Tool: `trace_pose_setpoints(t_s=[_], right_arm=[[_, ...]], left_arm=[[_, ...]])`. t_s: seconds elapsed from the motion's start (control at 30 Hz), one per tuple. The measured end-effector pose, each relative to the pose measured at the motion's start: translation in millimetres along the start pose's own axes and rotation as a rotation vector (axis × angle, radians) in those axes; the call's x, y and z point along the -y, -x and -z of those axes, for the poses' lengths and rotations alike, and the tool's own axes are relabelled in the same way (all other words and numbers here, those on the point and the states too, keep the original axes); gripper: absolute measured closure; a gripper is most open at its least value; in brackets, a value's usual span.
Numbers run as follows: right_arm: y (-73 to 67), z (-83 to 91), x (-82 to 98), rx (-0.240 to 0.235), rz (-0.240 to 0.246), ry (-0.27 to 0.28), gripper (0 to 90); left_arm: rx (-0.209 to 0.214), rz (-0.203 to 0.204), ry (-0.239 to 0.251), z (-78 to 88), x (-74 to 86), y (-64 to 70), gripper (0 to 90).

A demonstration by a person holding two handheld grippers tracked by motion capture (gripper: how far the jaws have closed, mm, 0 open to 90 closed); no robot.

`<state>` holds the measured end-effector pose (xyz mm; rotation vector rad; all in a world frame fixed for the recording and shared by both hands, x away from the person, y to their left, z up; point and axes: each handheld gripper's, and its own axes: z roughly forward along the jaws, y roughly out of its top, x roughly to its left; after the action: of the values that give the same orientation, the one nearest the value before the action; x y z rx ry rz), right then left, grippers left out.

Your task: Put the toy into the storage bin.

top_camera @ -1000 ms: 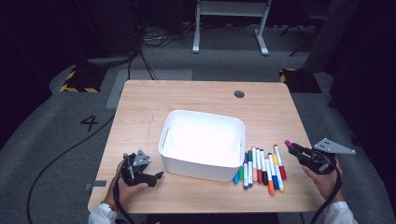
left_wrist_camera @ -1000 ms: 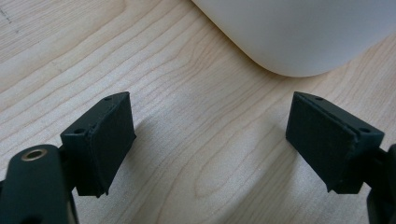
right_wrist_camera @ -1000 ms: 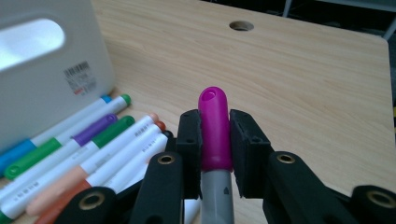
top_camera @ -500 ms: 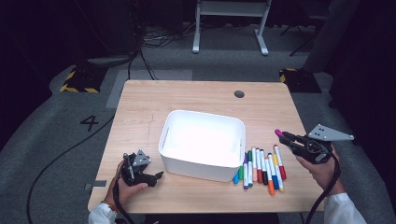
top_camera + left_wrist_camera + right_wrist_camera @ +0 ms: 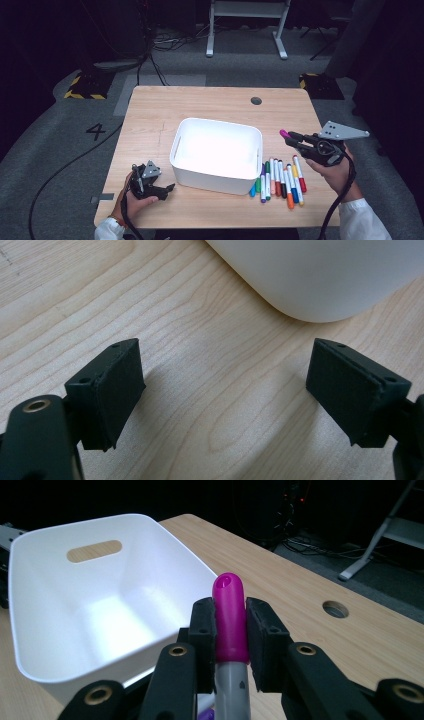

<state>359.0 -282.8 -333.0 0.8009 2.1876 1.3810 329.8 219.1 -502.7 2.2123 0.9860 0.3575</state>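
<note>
High view: right gripper (image 5: 295,140) now sits up off the counter (image 5: 210,102), higher and closer to the bin (image 5: 216,155) than a second ago, when it was low by the marker row (image 5: 279,178). It carries the magenta-capped marker (image 5: 285,134), cap pointing at the bin's right rim; the marker is in the air between row and bin, not over the opening yet. Left gripper (image 5: 165,189) rests on the counter at the bin's front-left corner, same spot as before. Left gripper view: fingers (image 5: 112,390) stand wide, nothing between them, bare wood under them, bin corner (image 5: 320,275) just ahead. Right gripper view: fingers (image 5: 202,640) are clamped narrow on the marker (image 5: 230,617) just at the cap, grey barrel running back between them, grip looks square. The empty bin (image 5: 95,595) lies ahead and to the left in that view. My read: pick done, transfer underway; next is to carry over the rim and release. The rest of the row waits on the counter.
</note>
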Motion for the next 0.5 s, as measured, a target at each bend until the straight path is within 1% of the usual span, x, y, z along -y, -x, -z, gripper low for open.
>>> trace_pose_setpoints(t_s=[0.03,0.13,0.17,0.3,0.33,0.37,0.4,0.43,0.5], right_arm=[[-4.4,-4.2,-6.6,-0.017,0.008,0.001,75.0],[-7.8,-7.6,-11.0,-0.024,0.013,-0.005,75.0],[-12.1,-13.0,-15.8,-0.041,0.014,-0.005,75.0],[-17.9,-23.5,-21.2,-0.063,0.019,-0.012,75.0],[-17.9,-23.5,-21.2,-0.063,0.019,-0.012,75.0],[-21.8,-30.4,-23.5,-0.073,0.031,-0.022,75.0],[-21.8,-30.4,-23.5,-0.073,0.031,-0.022,75.0],[-25.8,-35.6,-25.6,-0.085,0.037,-0.031,75.0],[-27.8,-37.2,-26.6,-0.084,0.034,-0.036,75.0]], left_arm=[[0.000,0.000,0.000,0.0,0.0,0.0,15.5],[0.000,0.000,0.000,0.0,0.0,0.0,15.5],[0.000,0.000,-0.001,0.1,0.0,0.0,15.5],[0.000,0.000,-0.001,0.1,-0.1,0.0,15.5],[0.000,0.000,-0.001,0.1,-0.1,0.0,15.5],[0.000,0.000,-0.001,0.1,0.0,0.1,15.5],[0.000,-0.001,0.000,0.0,0.0,0.0,15.5],[0.000,-0.001,0.000,0.0,0.0,0.0,15.5],[0.000,-0.001,-0.001,0.0,0.0,-0.1,15.5]])
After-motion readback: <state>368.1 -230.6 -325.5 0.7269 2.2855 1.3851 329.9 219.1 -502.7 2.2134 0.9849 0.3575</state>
